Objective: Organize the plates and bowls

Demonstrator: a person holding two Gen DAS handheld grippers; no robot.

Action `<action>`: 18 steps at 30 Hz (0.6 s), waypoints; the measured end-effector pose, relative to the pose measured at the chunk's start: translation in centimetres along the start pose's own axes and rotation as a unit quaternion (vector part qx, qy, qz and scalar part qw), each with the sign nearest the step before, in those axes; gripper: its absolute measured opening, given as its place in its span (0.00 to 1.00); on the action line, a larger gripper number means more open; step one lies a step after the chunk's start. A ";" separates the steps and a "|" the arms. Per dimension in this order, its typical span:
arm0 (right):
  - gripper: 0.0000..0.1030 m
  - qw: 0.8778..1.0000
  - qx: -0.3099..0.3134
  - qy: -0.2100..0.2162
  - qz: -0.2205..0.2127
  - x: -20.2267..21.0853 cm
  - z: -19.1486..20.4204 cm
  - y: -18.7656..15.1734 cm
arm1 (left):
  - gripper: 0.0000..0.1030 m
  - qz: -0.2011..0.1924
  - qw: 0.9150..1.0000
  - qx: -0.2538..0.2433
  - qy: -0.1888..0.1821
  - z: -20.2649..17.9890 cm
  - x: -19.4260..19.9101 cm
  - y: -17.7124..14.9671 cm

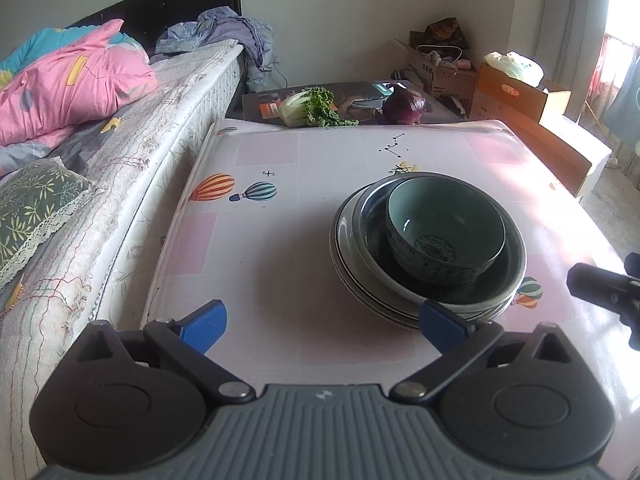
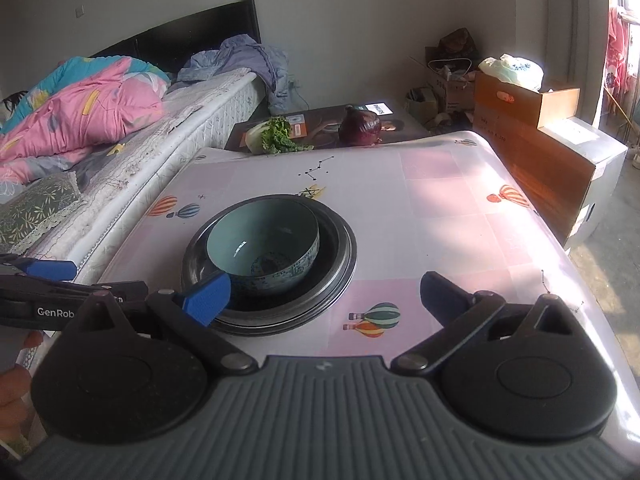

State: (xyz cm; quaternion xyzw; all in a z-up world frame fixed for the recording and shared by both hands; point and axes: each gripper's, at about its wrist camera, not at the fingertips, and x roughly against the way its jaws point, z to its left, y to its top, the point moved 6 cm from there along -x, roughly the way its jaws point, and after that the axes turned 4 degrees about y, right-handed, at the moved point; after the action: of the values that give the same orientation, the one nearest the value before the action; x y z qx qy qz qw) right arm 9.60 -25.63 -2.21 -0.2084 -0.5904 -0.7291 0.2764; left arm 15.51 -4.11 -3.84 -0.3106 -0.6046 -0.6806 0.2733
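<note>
A teal patterned bowl sits inside a dark shallow dish, which rests on stacked grey plates on the balloon-print tablecloth. My left gripper is open, just short of the stack, with its right blue fingertip near the plates' front rim. My right gripper is open too, to the right of the stack, and its left blue fingertip overlaps the plates' front edge. Nothing is held. The left gripper also shows at the left edge of the right wrist view.
A bed with a pink quilt runs along the table's left side. Past the far edge lie a leafy cabbage and a purple cabbage on a dark board. Cardboard boxes stand at the right.
</note>
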 end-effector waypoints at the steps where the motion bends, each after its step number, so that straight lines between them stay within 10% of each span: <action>1: 0.99 1.000 -0.010 0.004 0.008 -0.5 -0.1 -0.2 | 1.00 0.009 1.000 0.003 0.003 0.1 -0.3 -0.1; 18: 0.99 0.999 -0.005 -0.003 0.042 -3.8 0.3 -1.0 | 1.00 0.048 0.999 -0.004 0.010 -0.7 -1.9 -0.4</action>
State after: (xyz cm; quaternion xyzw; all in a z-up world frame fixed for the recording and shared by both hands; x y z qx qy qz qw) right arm 11.80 -24.54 -5.28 -0.2362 -0.5782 -0.7194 0.3039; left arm 16.42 -4.72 -5.55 -0.3337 -0.5836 -0.6722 0.3103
